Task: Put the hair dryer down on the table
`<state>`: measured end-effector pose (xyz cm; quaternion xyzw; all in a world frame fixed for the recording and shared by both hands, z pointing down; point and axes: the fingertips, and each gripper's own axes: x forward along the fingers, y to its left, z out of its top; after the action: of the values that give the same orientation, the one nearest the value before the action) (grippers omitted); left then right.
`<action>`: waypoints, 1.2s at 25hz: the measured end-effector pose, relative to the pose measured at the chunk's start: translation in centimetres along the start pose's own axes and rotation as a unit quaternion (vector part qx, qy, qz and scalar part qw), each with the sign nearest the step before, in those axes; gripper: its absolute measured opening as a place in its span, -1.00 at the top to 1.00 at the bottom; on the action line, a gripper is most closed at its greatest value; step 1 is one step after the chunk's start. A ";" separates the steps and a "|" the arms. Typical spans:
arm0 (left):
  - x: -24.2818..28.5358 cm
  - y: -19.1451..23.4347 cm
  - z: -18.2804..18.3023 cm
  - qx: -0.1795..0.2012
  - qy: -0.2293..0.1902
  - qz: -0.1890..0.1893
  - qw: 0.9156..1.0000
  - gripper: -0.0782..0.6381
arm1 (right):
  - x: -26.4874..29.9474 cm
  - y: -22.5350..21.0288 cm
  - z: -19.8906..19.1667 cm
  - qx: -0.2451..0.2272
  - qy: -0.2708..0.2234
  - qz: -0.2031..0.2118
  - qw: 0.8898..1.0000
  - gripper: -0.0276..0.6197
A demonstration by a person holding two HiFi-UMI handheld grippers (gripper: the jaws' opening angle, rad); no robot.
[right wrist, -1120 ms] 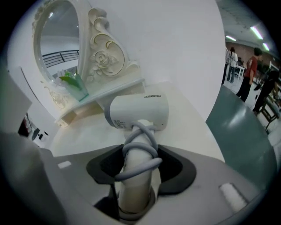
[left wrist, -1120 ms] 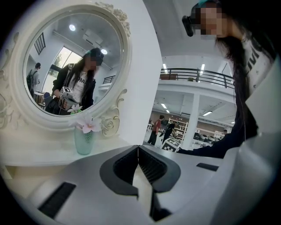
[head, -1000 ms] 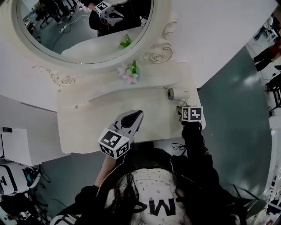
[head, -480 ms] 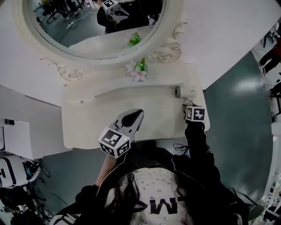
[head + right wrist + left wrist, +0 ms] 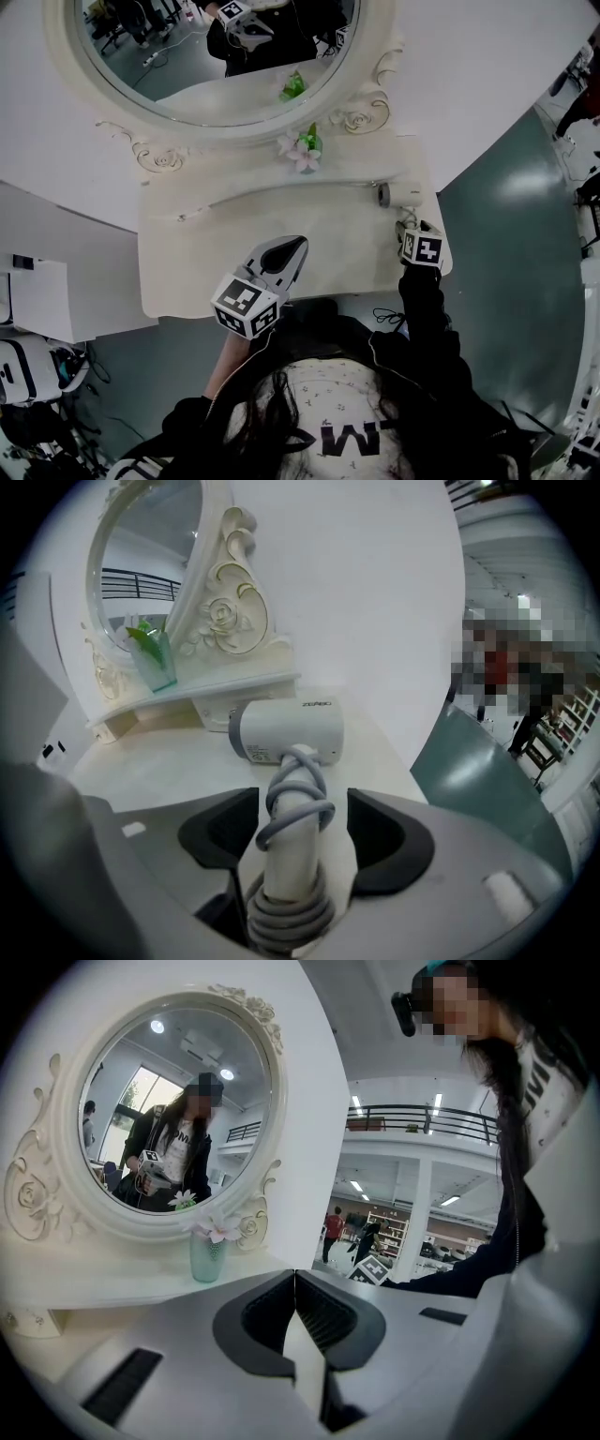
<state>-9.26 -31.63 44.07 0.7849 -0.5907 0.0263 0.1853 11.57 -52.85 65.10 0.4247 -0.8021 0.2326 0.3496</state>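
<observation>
Cream and ornately carved, a dressing counter [image 5: 234, 244] stands against a white wall beneath an oval mirror [image 5: 216, 56], where a small green glass vase [image 5: 305, 150] on the raised back shelf holds pale pink flowers and green leaves. At the counter's right end, near its edge, the white hair dryer [image 5: 286, 731] lies on the surface, its barrel just in front of the shelf and its handle, wrapped in coiled grey cord, pointing back between the jaws of the right gripper [image 5: 300, 836]. Those jaws are opening, with gaps showing on both sides of the handle. The left gripper [image 5: 295, 1321] hovers over the counter's front edge, jaws closed together and empty.
</observation>
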 end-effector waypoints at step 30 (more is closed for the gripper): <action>-7.7 -0.6 -1.6 0.020 0.012 -0.113 0.993 0.78 | -20.7 23.2 1.9 0.079 -0.200 0.202 0.955 0.14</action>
<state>-10.77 -23.97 43.38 0.8500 -0.4949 0.0260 0.1784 -0.59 -31.07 46.44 0.3175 -0.9039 0.2712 0.0932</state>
